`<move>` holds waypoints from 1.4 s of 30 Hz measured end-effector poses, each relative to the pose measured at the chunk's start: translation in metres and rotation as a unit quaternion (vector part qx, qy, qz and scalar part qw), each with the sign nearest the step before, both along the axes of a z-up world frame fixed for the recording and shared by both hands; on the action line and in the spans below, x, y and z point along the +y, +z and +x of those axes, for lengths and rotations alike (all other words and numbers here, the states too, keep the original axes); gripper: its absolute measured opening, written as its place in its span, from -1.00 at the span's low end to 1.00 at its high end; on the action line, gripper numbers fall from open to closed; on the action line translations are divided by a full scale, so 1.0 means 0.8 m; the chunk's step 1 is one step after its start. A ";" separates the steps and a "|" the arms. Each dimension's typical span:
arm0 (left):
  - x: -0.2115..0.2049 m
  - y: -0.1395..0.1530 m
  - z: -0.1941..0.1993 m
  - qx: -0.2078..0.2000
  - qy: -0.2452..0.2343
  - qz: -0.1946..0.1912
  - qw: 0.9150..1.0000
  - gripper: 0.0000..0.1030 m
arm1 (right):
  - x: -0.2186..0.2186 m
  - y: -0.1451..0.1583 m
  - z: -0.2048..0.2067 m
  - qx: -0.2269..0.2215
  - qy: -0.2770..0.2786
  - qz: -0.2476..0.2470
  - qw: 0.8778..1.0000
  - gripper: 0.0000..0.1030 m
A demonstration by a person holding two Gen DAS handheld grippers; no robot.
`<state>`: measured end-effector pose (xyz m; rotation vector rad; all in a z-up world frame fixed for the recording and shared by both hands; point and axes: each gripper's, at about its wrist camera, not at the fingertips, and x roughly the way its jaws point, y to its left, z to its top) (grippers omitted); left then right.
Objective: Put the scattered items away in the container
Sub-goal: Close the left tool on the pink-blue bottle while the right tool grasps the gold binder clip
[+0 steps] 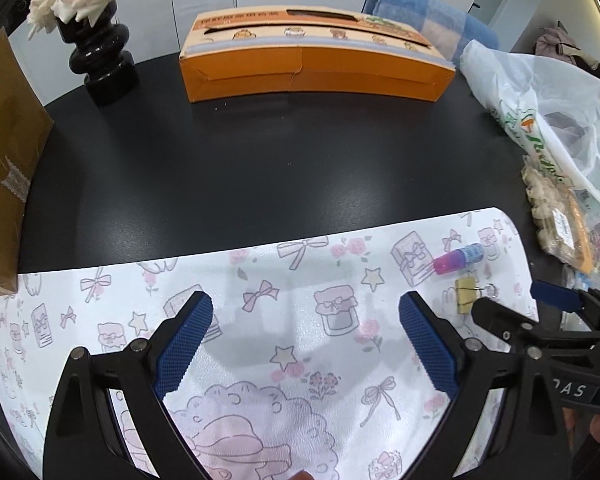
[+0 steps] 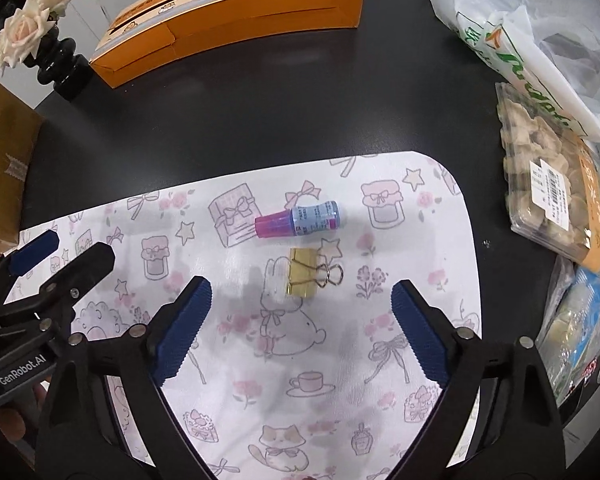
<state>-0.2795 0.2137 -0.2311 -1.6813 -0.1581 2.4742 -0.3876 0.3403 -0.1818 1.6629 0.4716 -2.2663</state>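
The gold binder clip lies on the mat just ahead of the right gripper, its jaws spread wide and empty; the left gripper gapes empty too.

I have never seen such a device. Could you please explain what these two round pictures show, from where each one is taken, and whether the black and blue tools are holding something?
A person holds one two-finger gripper in each hand; no robot arm is there. Each picture comes from a wide-angle camera on one gripper, looking forward along its blue-padded fingers. The left gripper and the right gripper are both open and hold nothing. Below them a patterned mat lies on a black table. On the mat lie a small bottle with a pink cap and, beside it, a gold binder clip. Farther back stand an orange box and a black vase of flowers. Plastic bags lie at the right.
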 end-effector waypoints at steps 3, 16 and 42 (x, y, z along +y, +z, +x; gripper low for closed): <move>0.004 -0.010 -0.005 -0.007 0.001 -0.002 1.000 0.82 | 0.000 -0.011 -0.005 -0.011 0.002 0.003 1.000 0.52; 0.035 -0.045 -0.024 -0.034 -0.006 -0.005 0.999 0.82 | 0.015 -0.023 -0.011 -0.030 0.003 0.003 1.000 -0.78; 0.180 -0.056 -0.052 -0.043 -0.021 -0.022 0.999 0.81 | 0.129 -0.003 0.001 -0.045 -0.072 -0.058 0.995 -0.96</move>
